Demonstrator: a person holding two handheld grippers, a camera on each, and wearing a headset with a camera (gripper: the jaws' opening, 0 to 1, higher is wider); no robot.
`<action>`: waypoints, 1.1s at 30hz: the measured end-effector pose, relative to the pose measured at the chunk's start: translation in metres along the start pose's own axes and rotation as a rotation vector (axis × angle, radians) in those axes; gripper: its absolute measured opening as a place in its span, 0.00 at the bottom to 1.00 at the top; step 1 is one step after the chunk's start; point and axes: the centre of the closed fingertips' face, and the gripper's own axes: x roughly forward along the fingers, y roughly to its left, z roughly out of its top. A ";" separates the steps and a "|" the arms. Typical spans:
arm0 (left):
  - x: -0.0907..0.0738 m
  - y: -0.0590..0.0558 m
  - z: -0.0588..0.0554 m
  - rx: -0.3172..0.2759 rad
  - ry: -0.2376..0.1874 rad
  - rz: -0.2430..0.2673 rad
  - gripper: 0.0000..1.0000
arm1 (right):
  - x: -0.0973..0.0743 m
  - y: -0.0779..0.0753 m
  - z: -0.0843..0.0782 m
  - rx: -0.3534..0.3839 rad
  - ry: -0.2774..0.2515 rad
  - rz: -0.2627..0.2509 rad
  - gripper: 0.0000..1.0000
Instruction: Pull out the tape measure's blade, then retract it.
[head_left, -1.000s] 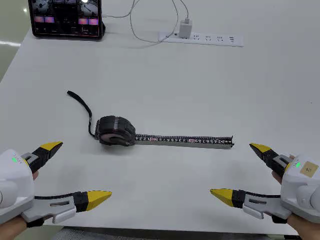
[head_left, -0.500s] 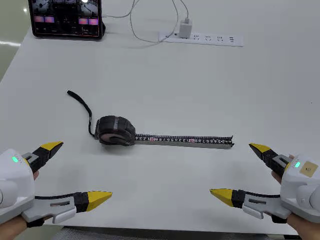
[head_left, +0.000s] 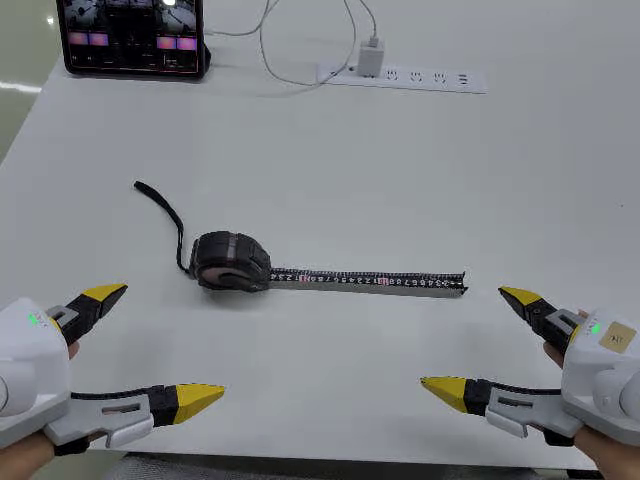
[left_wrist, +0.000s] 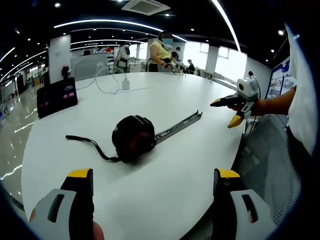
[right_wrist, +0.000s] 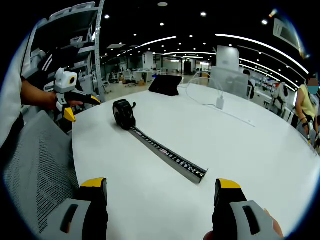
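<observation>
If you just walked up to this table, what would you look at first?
In the middle of the white table sits a black tape measure, its blade pulled out flat toward the right. Nearest the camera, the left gripper and right gripper hang open with bright yellow tips, one at each lower corner, touching nothing. At the far edge are a glowing tablet and a white power strip.

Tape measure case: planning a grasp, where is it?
Head view: the tape measure case lies on the table left of centre, nearest the left gripper.
</observation>
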 end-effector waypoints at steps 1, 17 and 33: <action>0.000 0.000 0.000 -0.001 0.000 -0.001 0.98 | 0.000 0.000 0.000 -0.001 0.001 0.000 0.87; 0.001 0.000 0.001 0.005 0.003 -0.007 0.97 | 0.001 -0.001 0.002 -0.009 0.001 0.003 0.87; 0.006 0.006 0.005 0.015 0.013 0.007 0.98 | 0.000 -0.008 0.007 -0.014 0.005 0.011 0.83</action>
